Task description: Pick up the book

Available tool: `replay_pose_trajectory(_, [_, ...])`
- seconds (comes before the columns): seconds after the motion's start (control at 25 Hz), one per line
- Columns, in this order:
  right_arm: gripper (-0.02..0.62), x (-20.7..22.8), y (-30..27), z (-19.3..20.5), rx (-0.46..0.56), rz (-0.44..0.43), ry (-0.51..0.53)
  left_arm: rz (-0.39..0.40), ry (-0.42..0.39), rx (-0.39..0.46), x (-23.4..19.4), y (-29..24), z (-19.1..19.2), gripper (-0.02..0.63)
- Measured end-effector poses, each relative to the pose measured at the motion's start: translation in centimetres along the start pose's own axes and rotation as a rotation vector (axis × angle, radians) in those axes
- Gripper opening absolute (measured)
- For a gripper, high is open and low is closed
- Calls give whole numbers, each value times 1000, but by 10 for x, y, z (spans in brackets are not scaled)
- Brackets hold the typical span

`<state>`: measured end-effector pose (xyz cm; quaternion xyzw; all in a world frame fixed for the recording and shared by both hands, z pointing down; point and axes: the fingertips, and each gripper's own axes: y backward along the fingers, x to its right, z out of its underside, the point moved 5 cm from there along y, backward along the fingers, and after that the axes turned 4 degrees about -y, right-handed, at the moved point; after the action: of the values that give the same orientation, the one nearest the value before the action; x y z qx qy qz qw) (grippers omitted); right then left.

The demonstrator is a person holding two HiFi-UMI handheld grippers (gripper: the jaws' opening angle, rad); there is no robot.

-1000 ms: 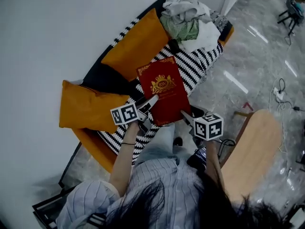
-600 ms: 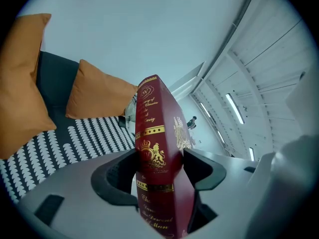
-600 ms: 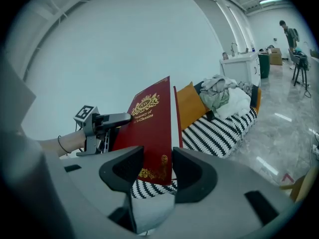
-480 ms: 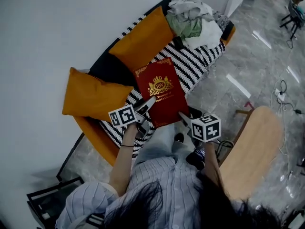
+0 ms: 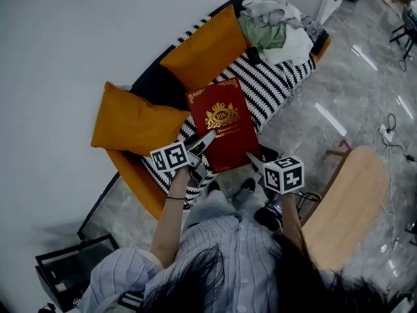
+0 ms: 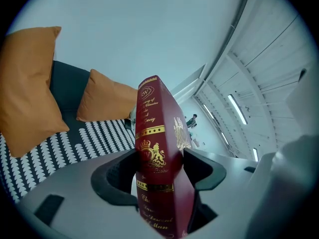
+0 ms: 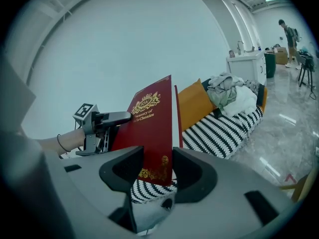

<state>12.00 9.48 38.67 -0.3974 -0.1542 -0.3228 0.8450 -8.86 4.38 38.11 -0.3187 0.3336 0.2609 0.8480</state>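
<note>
I hold the book (image 5: 222, 126) up off the sofa (image 5: 277, 87). My left gripper (image 5: 206, 139) clamps its spine, jaws wide, and my right gripper (image 5: 251, 157) pinches its lower edge, half closed. The pick-up looks done; next it needs a steady, level carry.

The book (image 5: 223, 126) has drawn back from the sofa (image 5: 280, 87) toward the person (image 5: 221, 253) (only a little).

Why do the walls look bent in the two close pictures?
Left gripper view: a wide lens bows the ceiling lines, corners go black, the book is sharp. Right gripper view: same bending. Head view: dim, glare streaks on the floor.
</note>
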Motion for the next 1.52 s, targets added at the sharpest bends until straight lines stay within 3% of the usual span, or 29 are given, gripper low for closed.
replay_pose_trajectory(0.56, [192, -46, -24, 3, 19, 17, -12, 22, -37, 8, -21, 39, -23, 304])
replay_pose_trajectory(0.76, [190, -117, -43, 34, 27, 43, -14, 44, -29, 6, -51, 110, -21, 302])
replay_pose_trajectory(1.08, [190, -180, -58, 71, 60, 88, -43, 82, -17, -24, -81, 168, -14, 302])
replay_pose_trajectory(1.28, [190, -201, -56, 97, 58, 115, -76, 105, -28, -61, -88, 187, 0, 302])
replay_pose_trajectory(1.52, [190, -209, -40, 129, 24, 149, -98, 116, 23, -91, -89, 199, 36, 302])
